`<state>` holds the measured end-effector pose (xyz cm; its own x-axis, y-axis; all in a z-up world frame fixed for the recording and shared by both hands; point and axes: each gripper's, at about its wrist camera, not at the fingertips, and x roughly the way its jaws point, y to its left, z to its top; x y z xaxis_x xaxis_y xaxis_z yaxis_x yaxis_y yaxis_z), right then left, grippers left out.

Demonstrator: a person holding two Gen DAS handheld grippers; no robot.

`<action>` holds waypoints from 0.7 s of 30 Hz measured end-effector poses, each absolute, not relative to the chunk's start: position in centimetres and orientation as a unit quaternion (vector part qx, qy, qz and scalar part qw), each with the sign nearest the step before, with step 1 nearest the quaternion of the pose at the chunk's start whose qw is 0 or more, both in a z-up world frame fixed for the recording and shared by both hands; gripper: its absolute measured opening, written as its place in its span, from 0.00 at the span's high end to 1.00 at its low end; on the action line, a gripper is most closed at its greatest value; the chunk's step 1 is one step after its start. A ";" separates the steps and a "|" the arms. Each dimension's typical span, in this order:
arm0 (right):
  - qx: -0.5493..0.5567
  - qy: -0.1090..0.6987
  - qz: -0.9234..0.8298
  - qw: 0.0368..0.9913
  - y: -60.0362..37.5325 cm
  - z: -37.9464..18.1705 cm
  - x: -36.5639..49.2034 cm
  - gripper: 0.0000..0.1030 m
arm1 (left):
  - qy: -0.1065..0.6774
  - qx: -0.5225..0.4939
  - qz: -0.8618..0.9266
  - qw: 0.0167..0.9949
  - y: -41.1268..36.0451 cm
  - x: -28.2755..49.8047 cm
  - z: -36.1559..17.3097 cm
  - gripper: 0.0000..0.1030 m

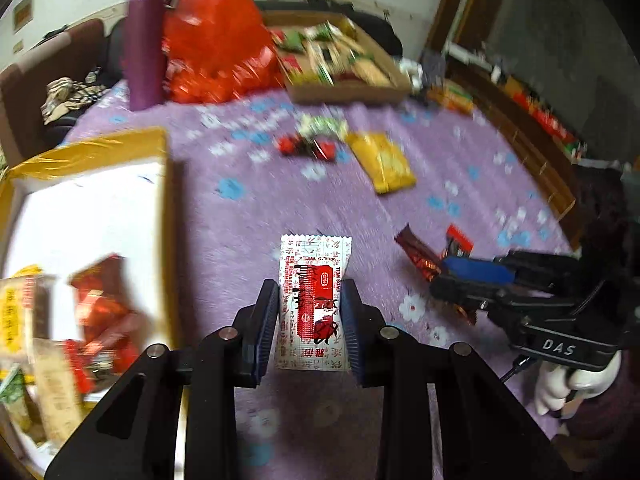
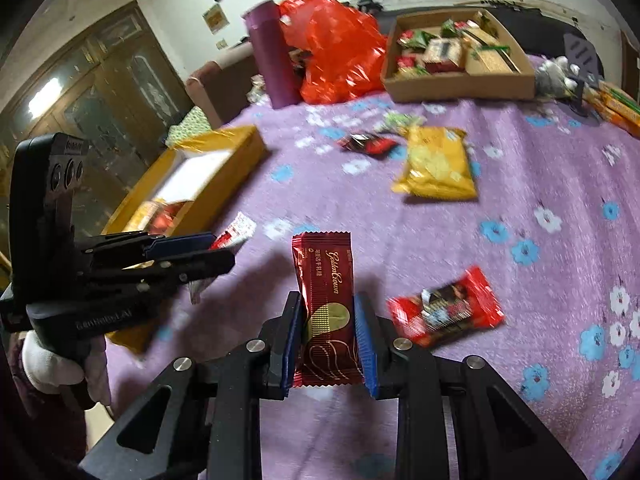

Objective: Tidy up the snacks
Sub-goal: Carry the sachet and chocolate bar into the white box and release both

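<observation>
My left gripper is shut on a white packet with a red label, held lengthwise above the purple flowered cloth. My right gripper is shut on a dark red foil packet with gold lettering. Each gripper shows in the other's view: the right gripper at the right with its dark red packet, the left gripper at the left with its white packet. A yellow-taped open box holding several snacks lies left of my left gripper.
Loose on the cloth are a yellow bag, a red packet and small red and green packets. A cardboard tray of snacks, a red plastic bag and a purple cylinder stand at the back.
</observation>
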<state>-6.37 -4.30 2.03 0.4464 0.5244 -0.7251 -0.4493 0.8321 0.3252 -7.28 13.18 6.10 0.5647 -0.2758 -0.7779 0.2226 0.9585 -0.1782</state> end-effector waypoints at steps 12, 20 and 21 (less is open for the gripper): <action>0.008 0.416 0.368 0.832 7.3 7.8 -4.4 0.75 | 0.415 -0.128 -0.010 0.901 28.8 -4.2 9.6 0.72; -0.020 0.437 0.377 0.816 16.6 5.9 -1.2 0.75 | 0.442 -0.196 0.012 0.875 34.1 -1.1 6.1 0.72; -0.025 0.439 0.374 0.816 17.3 5.5 -0.9 0.75 | 0.446 -0.200 0.012 0.872 34.3 -0.9 5.7 0.72</action>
